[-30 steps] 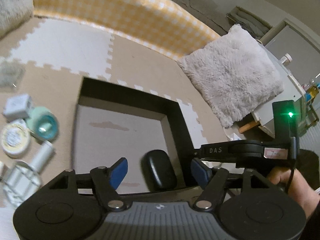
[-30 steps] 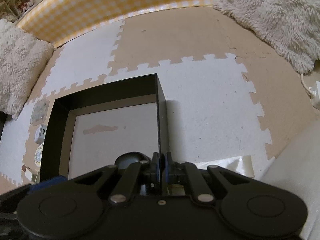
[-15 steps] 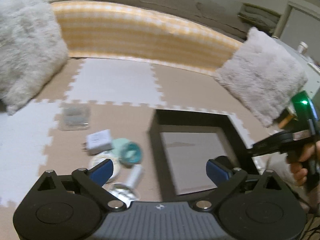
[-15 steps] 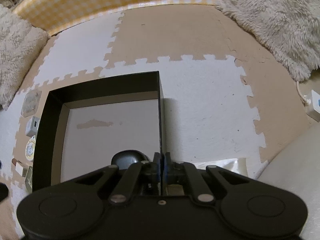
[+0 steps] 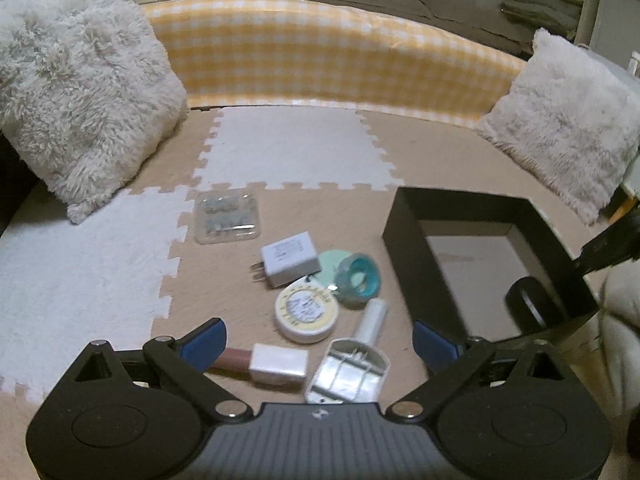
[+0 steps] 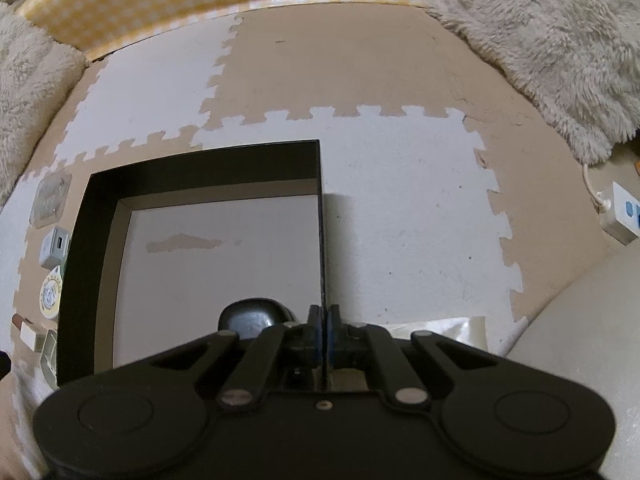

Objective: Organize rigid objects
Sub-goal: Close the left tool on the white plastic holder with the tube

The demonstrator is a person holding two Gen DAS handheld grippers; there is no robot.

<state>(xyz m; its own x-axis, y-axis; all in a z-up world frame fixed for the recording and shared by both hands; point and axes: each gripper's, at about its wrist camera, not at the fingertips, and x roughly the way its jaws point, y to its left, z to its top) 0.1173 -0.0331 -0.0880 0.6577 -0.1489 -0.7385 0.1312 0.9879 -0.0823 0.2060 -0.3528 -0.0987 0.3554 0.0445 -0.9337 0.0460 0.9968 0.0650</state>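
So the left gripper (image 5: 316, 338) has let go of the black case (image 5: 530, 304), which now sits in the box (image 5: 404, 236), and swung over to the pile with jaws wide and empty; the white cap (image 5: 279, 362) looks next. The right gripper (image 6: 324, 320) is clamped on the box's wall, steadying it.

The floor is covered with interlocking foam mat tiles (image 5: 292, 152) in alternating beige and white, joined by toothed edges. A yellow-and-white checked bolster (image 5: 332, 68) runs along the far edge of the mat, with one shaggy white cushion (image 5: 76, 96) at its left end and a second cushion (image 5: 560, 120) at its right end. A white power strip (image 6: 620, 216) lies on the floor at far right, behind the second cushion; lighting is dim and warm.
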